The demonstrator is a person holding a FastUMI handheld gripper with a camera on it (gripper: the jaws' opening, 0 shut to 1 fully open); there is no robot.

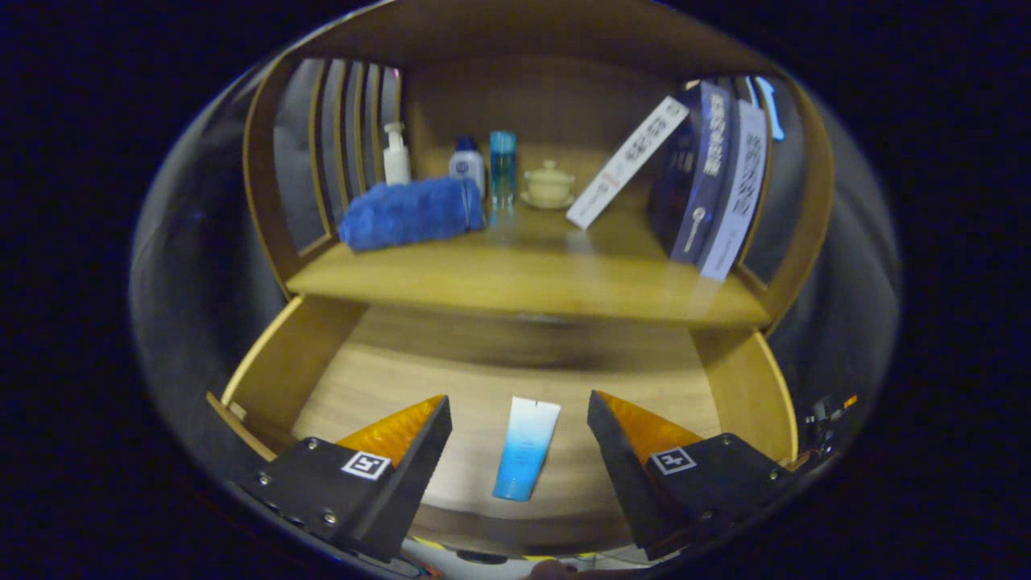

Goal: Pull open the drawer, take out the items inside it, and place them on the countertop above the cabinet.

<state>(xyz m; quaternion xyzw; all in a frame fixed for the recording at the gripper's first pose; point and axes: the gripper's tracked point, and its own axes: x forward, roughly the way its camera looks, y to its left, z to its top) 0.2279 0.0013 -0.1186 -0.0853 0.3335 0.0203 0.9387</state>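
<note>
Jaws of the gripper (519, 439) spread wide, holding nothing, poised above the pulled-out drawer (282, 362). Between the two fingers (403, 431), lying flat on the drawer floor, a blue-and-white tube (526, 448): cap end toward 6 o'clock, flat crimped end toward 12 o'clock, with a slight lean to 1 o'clock. Long axis therefore running nearly along the fingers, not across them (a good thing for closing on the narrow sides). Tube sits roughly midway between the jaws, touching neither finger. No other item seen in the drawer.

Further out, at 12 o'clock, the surface (523, 278) above the drawer, already carrying things: a rolled blue towel (411, 213) at 11 o'clock, behind it a white pump bottle (395, 155), a small white bottle (468, 163), a tall blue bottle (503, 167), a lidded cup on a saucer (548, 185). At 1 o'clock, leaning books (709, 177). Probably next: lower straight down, close on the tube, lift to the bare front part of the surface.
</note>
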